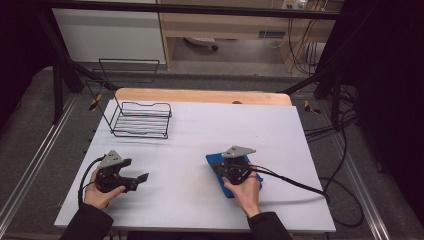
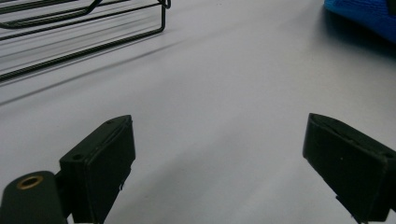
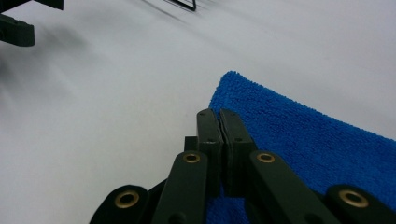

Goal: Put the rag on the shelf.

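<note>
lower right, right gripper [image 1: 235,167] jaws clenched over cloth [image 3: 299,135], grip uncertain; left gripper [image 1: 131,176] spread, empty; rack [image 1: 141,120] empty, nothing placed yet.

High view sits above my side, looking forward and down over the whole white table [image 1: 200,130]. Left gripper view rides low, close to the tabletop, facing the wire rack [image 2: 84,28] with the blue cloth [image 2: 364,16] at its top right. Right gripper view is closer still, right over that cloth [image 3: 303,135]. I see cloth and rack in all three.
</note>
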`<state>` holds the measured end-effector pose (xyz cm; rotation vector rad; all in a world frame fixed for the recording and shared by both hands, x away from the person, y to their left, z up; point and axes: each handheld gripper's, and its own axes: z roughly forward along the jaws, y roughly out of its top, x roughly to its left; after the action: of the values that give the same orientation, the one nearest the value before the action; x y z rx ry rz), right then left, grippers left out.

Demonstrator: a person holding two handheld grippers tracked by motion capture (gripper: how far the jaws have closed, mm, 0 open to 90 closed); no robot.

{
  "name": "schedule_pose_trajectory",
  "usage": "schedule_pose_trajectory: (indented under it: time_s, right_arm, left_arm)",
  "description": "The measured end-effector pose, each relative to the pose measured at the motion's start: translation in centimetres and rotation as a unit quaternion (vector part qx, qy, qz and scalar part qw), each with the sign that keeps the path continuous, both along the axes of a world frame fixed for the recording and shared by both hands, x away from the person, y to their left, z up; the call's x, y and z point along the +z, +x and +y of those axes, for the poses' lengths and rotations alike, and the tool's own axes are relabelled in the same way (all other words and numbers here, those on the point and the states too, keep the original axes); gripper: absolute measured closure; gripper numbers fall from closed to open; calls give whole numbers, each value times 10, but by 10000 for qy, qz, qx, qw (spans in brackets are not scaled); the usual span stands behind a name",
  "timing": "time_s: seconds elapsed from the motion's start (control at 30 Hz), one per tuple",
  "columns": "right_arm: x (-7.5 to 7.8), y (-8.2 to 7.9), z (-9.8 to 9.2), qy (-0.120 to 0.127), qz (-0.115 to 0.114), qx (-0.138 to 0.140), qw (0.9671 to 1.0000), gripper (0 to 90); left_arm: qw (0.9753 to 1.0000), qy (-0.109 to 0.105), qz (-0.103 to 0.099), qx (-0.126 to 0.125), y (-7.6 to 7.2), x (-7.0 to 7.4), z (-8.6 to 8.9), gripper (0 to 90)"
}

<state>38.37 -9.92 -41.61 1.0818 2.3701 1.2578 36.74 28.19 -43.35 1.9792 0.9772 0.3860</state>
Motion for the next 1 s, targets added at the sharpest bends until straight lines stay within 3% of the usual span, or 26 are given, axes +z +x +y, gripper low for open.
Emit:
schedule_pose_trajectory:
  time_s: [0.7, 1.0]
  right_arm:
    - [-8, 15, 95, 146, 75, 481, 9987, 885]
    - [-22, 17, 118, 92, 134, 677, 9976, 882]
  left_arm:
    - [10000, 4, 16, -4, 0, 0, 0, 92]
    - [10000, 13, 25, 3, 0, 0, 1, 93]
